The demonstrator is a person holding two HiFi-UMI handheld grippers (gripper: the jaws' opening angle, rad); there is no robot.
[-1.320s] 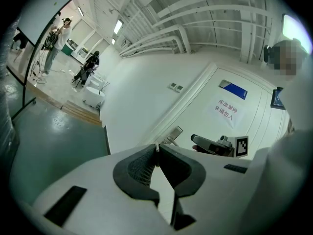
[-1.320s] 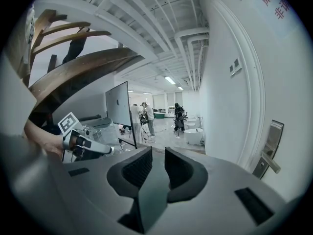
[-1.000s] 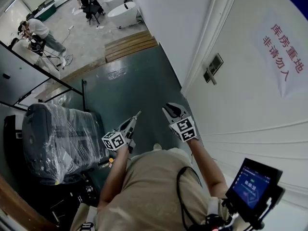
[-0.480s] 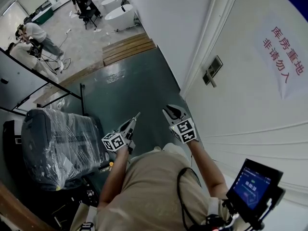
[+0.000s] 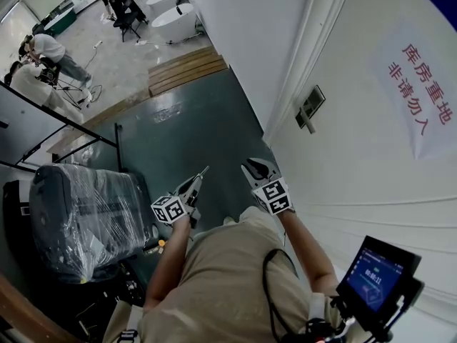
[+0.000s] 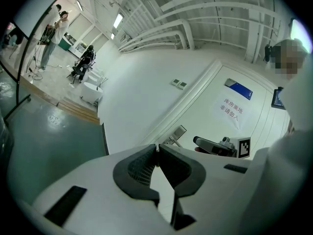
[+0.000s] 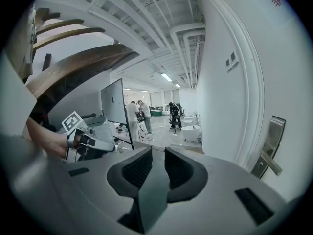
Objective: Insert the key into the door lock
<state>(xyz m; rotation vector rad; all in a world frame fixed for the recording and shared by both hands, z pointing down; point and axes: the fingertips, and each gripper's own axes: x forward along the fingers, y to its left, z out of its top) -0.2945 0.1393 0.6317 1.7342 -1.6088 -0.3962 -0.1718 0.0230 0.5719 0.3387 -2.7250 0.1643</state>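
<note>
Nearest the camera is the person's beige-clad torso, with a small lit screen (image 5: 377,276) at the lower right of the head view.

Left gripper (image 5: 204,171): the jaws are brought fully together. A thin pale sliver, seen edge-on at the tips, is pinched between the pads and is read as the key (image 6: 156,146).

Right gripper (image 5: 259,167): the jaws stand a narrow gap apart, with nothing between them.

The two grippers are held out side by side, not touching, above the dark green floor (image 5: 186,134).

To their left stands a dark bulky item wrapped in clear plastic film (image 5: 86,213). To their right is the white door (image 5: 357,156), which bears a red-lettered notice (image 5: 423,84).

The door lock (image 5: 308,110), a metal plate with a lever handle, lies ahead of the right gripper and well apart from both grippers. The key is nowhere near it.

Beyond are timber planks (image 5: 187,66), a white bathtub (image 5: 176,21) and people (image 5: 43,52) at the far left.
</note>
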